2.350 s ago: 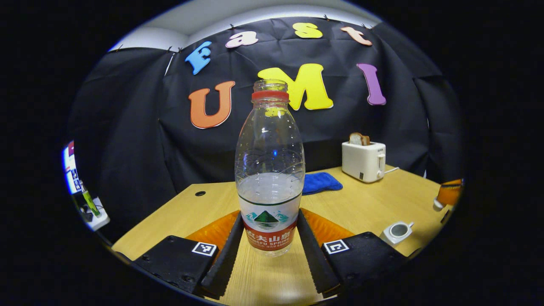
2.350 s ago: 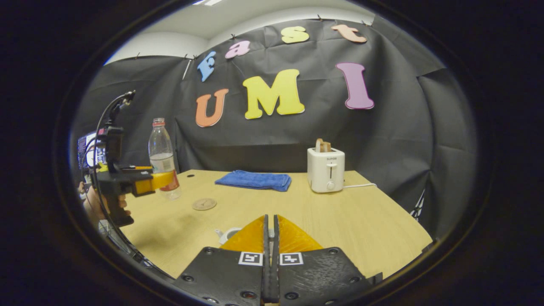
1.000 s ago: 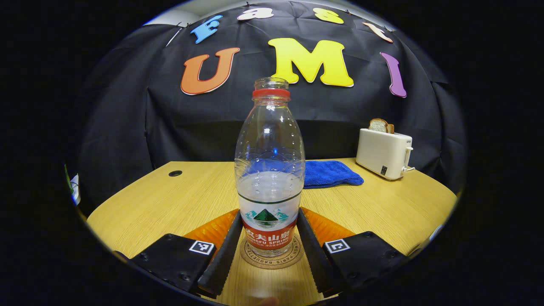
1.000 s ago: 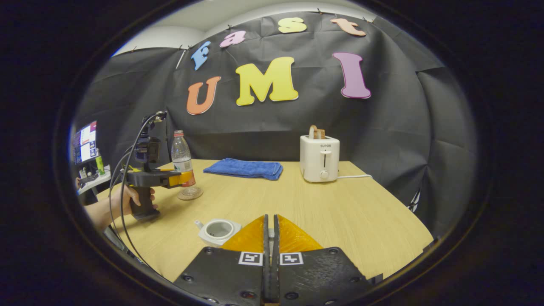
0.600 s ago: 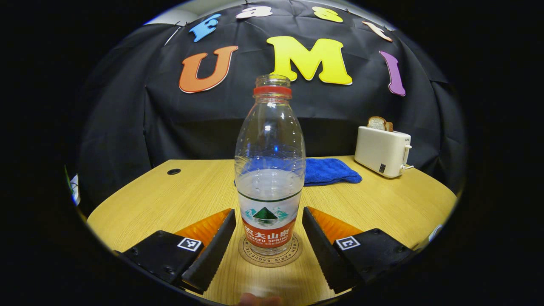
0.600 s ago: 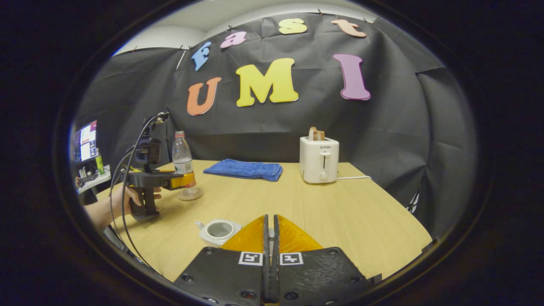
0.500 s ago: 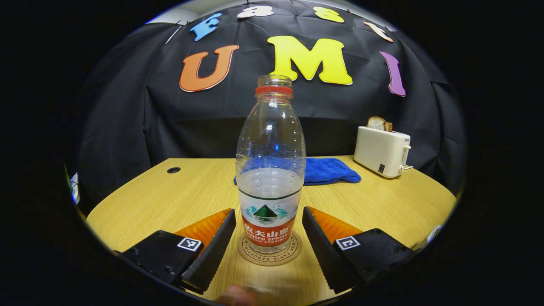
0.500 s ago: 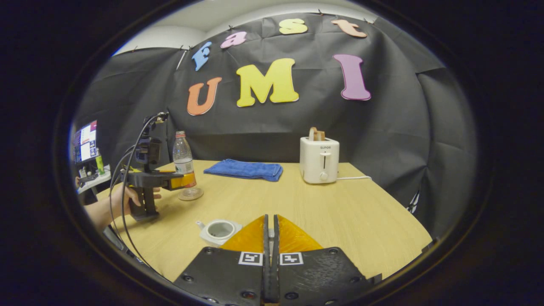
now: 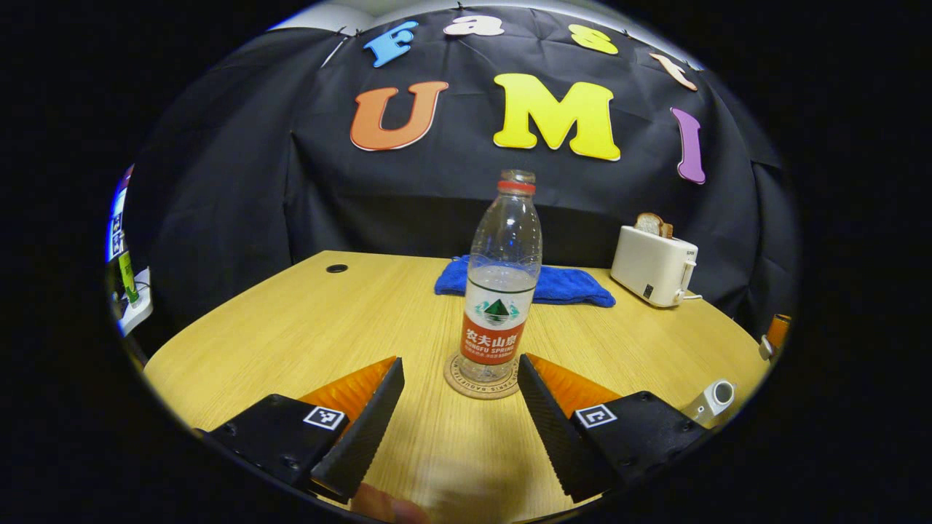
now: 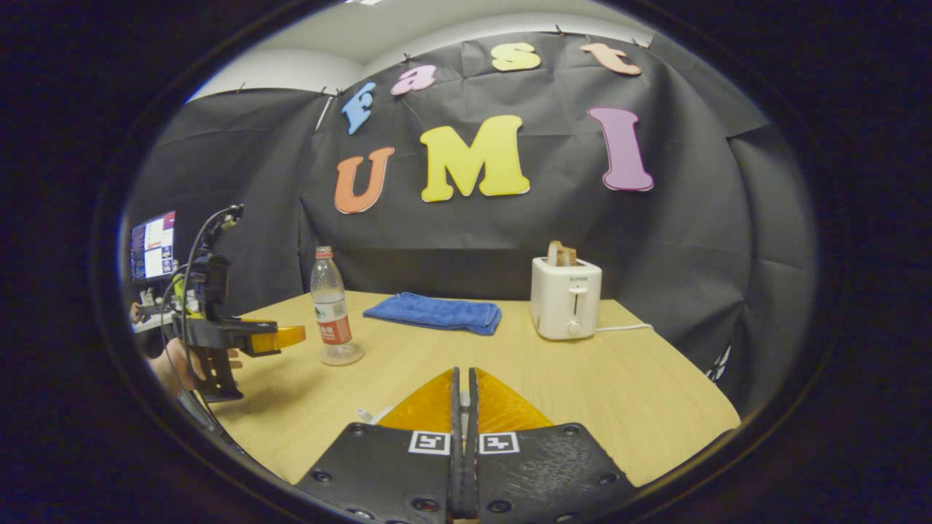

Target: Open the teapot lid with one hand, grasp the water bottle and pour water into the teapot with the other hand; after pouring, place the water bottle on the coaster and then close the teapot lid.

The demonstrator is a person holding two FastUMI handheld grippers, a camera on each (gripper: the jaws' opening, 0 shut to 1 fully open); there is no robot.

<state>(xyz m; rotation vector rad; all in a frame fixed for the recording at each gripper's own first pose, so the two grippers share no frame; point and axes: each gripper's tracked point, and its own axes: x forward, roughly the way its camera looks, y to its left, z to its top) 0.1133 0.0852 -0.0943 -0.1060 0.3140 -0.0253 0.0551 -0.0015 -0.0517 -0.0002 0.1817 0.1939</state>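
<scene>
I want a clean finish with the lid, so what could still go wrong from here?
1. The bottle stands uncapped on the coaster, close ahead of the open left gripper; a careless move could topple it and spill.
2. The right gripper is shut; what it grips is hidden between the fingers. If that is the lid, it could slip.
3. The teapot sits near the table edge, so a nudge might push it off.

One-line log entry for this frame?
bottle: upright on coaster | left gripper: open, apart from bottle | right gripper: shut | teapot: lid off
</scene>
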